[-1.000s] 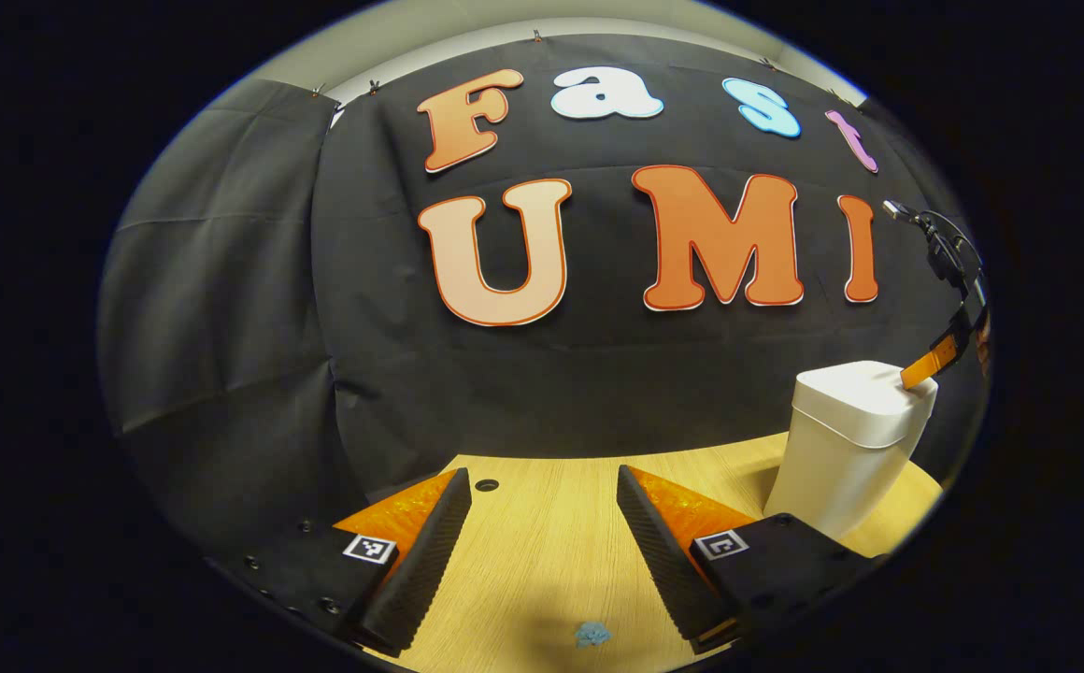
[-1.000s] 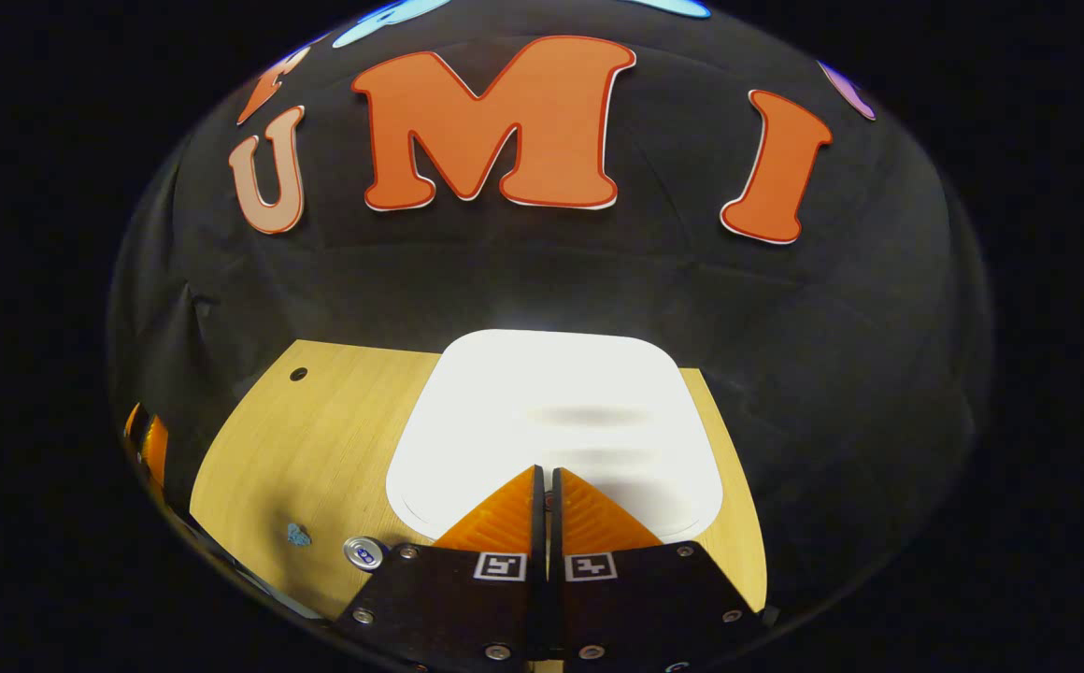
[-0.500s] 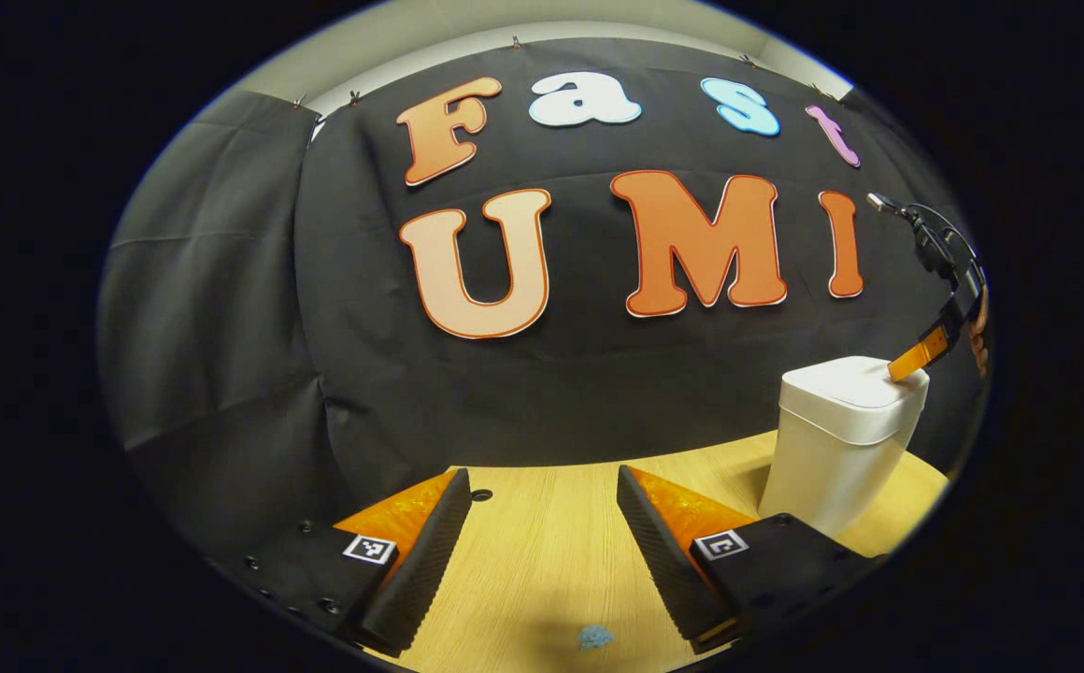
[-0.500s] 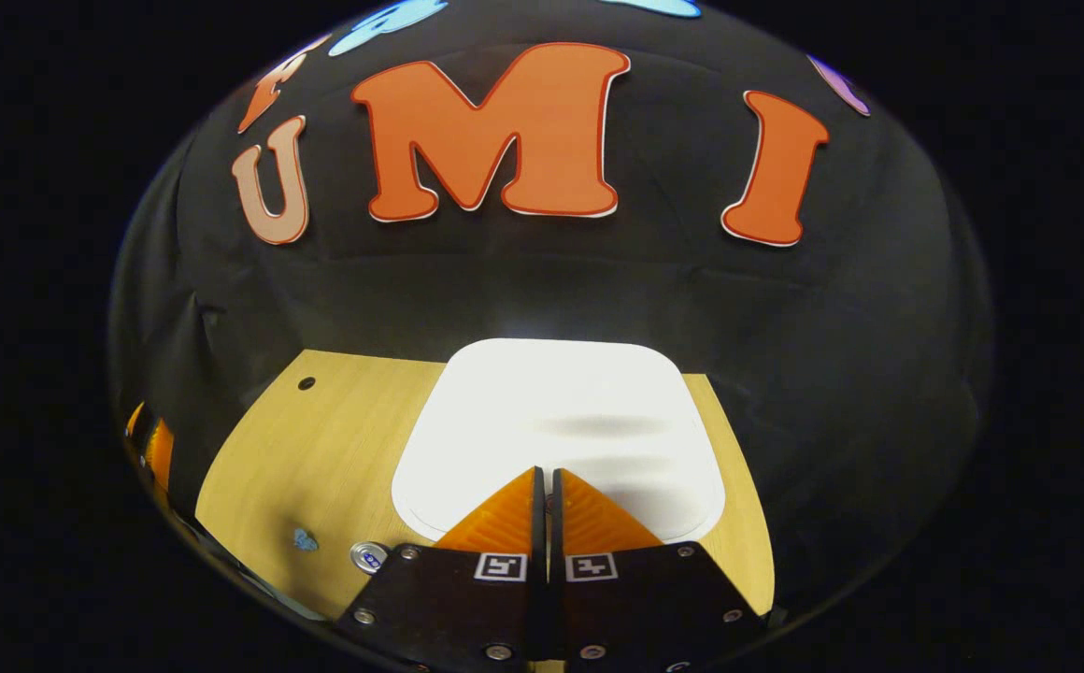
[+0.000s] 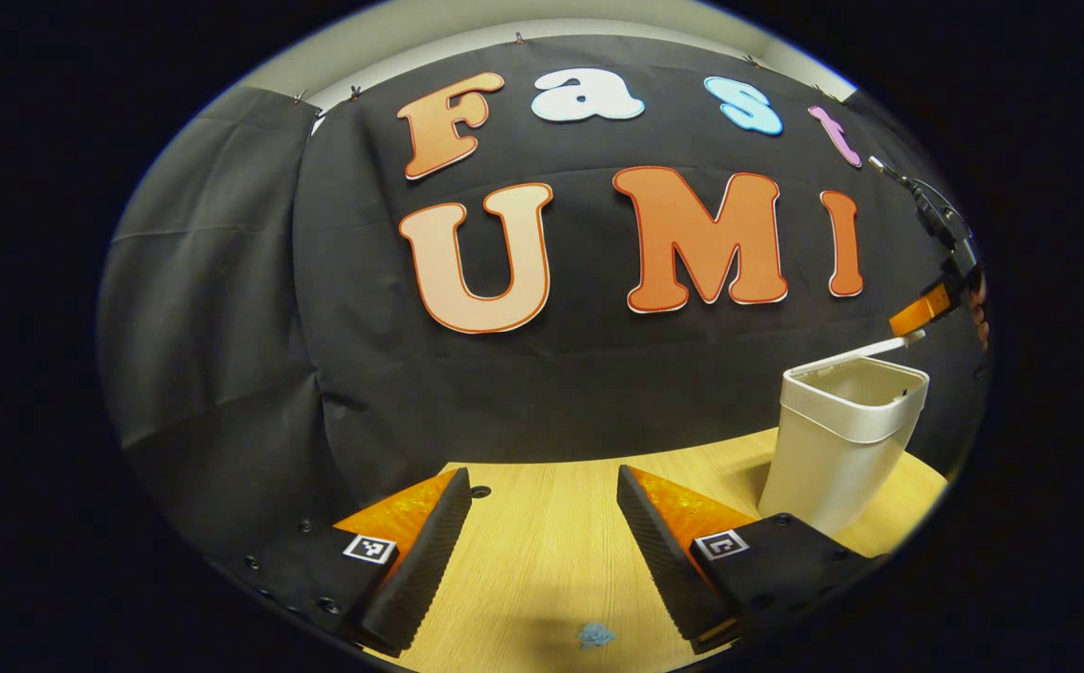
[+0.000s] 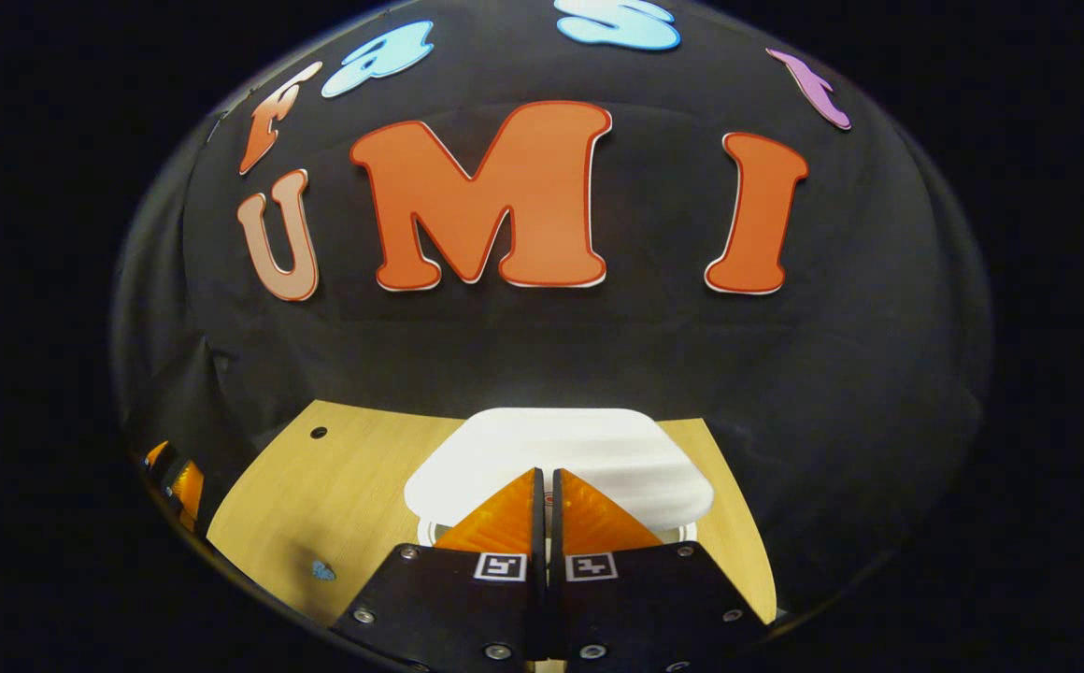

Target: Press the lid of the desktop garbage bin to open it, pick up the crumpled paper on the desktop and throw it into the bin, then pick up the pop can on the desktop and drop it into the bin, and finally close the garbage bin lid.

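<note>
Bin (image 5: 839,439), white and tapered, stands on the wooden bench (image 5: 551,542) at the right side of the left gripper view, its lid (image 5: 864,350) lifted partway so that the rim and a sliver of the inside show. The lid slants up toward the right, hinged at the far edge. Just above the raised edge of the lid hang the right tongs (image 5: 916,318), seen small at the margin; from here I cannot tell whether their tips touch the lid. The left tongs (image 5: 542,486) sit low over the bench in the foreground with their fingers spread wide and nothing between them. A small blue scrap of crumpled paper (image 5: 594,636) lies on the bench near the bottom edge, between and below the two fingers, well apart from the bin. A dark round hole (image 5: 479,491) marks the bench surface beside the left finger.

From the right gripper view, the right tongs (image 6: 544,477) have their fingers pressed together, holding nothing. Their tips point at the near edge of the lid (image 6: 589,453), which tilts up, with a strip of the bin's rim (image 6: 682,533) showing beneath it. The crumpled paper (image 6: 322,570) lies on the bench (image 6: 336,495) off to the lower left, well apart from the bin. The left tongs (image 6: 178,477) peek in at the far left margin.
</note>
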The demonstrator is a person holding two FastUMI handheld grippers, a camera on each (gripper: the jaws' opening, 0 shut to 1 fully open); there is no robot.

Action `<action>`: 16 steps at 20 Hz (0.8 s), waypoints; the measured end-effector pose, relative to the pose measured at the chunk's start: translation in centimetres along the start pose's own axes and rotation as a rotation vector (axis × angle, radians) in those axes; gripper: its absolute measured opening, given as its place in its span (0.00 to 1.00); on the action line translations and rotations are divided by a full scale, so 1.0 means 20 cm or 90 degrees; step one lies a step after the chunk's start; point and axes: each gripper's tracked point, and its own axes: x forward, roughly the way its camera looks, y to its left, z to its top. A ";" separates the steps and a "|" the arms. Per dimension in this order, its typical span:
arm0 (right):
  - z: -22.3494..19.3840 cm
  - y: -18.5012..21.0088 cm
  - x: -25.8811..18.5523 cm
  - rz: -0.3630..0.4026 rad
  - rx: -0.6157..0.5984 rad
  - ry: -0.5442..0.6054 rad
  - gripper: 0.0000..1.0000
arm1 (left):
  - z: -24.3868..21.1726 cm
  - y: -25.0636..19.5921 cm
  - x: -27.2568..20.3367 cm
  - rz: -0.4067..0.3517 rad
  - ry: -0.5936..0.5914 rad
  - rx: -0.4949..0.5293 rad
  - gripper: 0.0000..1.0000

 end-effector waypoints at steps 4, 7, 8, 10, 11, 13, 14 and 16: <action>0.15 -0.05 -0.03 -0.017 0.008 -0.060 0.01 | 0.02 -0.02 0.01 -0.013 -0.002 0.006 1.00; 0.25 -0.08 -0.06 -0.023 0.013 -0.096 0.01 | 0.02 -0.04 0.02 -0.017 -0.001 0.008 1.00; 0.27 -0.09 -0.07 -0.026 0.014 -0.107 0.01 | 0.01 -0.03 0.02 -0.017 -0.001 0.009 1.00; 0.28 -0.11 -0.08 -0.028 0.018 -0.115 0.01 | 0.01 -0.04 0.03 -0.019 0.001 0.008 1.00; 0.29 -0.10 -0.09 -0.026 0.020 -0.120 0.01 | 0.01 -0.04 0.03 -0.020 0.001 0.008 1.00; 0.31 -0.09 -0.10 -0.020 0.020 -0.136 0.01 | 0.01 -0.05 0.03 -0.022 0.000 0.008 1.00; 0.32 -0.09 -0.11 -0.019 0.018 -0.144 0.01 | 0.02 -0.05 0.03 -0.023 -0.001 0.008 1.00; 0.28 -0.08 -0.11 -0.017 0.013 -0.137 0.01 | 0.01 -0.07 0.03 -0.029 0.001 0.008 1.00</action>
